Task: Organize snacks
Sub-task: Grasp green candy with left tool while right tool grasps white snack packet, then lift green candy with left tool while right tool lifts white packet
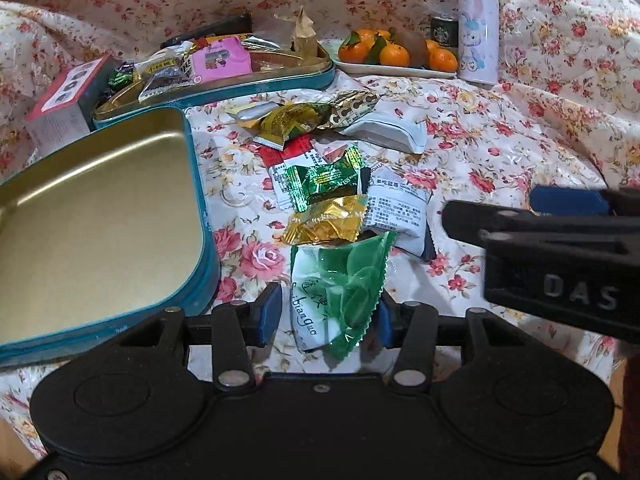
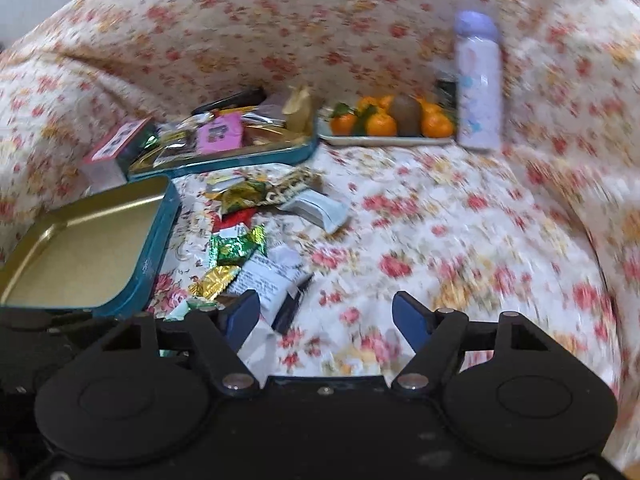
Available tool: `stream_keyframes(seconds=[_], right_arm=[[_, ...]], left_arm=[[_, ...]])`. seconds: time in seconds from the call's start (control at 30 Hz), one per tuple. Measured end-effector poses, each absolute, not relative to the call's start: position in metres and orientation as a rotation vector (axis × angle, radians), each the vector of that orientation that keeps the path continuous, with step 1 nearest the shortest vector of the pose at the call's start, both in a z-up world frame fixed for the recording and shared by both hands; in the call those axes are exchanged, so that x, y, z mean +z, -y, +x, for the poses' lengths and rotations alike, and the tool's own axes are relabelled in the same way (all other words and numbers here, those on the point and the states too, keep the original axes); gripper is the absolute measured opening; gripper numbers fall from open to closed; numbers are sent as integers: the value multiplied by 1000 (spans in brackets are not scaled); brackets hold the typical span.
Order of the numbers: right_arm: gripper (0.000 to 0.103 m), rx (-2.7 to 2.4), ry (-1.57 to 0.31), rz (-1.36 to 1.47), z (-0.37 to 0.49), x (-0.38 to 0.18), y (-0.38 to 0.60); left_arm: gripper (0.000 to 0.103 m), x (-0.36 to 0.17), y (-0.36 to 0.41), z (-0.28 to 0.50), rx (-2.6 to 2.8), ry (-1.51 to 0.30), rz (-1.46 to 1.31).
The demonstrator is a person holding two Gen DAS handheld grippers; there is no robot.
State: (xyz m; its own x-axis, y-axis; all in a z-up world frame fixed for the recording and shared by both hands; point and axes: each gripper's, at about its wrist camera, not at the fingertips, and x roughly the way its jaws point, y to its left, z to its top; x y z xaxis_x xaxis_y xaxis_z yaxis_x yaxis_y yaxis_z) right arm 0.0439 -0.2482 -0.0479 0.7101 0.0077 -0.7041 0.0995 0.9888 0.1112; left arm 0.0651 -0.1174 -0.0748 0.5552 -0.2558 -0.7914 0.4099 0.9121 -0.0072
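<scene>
The green snack packet (image 1: 340, 292) is pinched betw. the blue pads of the left gripper (image 1: 326, 316), held upright w/ its serrated top edge pointing toward the pile; it is prob. gripped low on the body so the crinkly film does not slip and can be carried over a rim. It sits right at the gripper's mouth, nearest end of the snack pile (image 1: 332, 184), just beside the gold wrapper (image 1: 326, 222). The empty teal tin (image 1: 96, 216) lies directly left of the packet, its wall near the left pad, judged to be the drop spot since it is bare inside, whereas the far tin (image 1: 260, 84) is already filled w/ snacks. The right gripper (image 2: 326, 320) is spread wide, nothing betw. its pads, hovering over the floral cloth (image 2: 440, 240) to the right of the pile. The fruit tray (image 1: 396, 70) and bottle (image 1: 478, 24) stand well apart at the back.
</scene>
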Motion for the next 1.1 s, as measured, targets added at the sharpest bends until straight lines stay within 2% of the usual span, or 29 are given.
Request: stream_keyframes(seconds=[0.2,0.57,0.77,0.83,0.87,1.1], right_arm=[[70,54,-824,35,63,-56,241],[69,146,-862,-12,92,-66,232],[53,171,-846,4,101,-67,227],[39,181,-839,11,102,-67,226],[36,183,-841,19,103,-67,227],[35,59,-862,71,98,-68,247]], left_arm=[[56,-78,115,62,-401,-875,162],[56,-79,115,62,-420,-868,156],[56,-79,114,62,-422,-873,155],[56,-79,114,62,-423,-873,155],[56,-79,114,62,-423,-874,155],[56,-79,114,63,-425,-876,153]])
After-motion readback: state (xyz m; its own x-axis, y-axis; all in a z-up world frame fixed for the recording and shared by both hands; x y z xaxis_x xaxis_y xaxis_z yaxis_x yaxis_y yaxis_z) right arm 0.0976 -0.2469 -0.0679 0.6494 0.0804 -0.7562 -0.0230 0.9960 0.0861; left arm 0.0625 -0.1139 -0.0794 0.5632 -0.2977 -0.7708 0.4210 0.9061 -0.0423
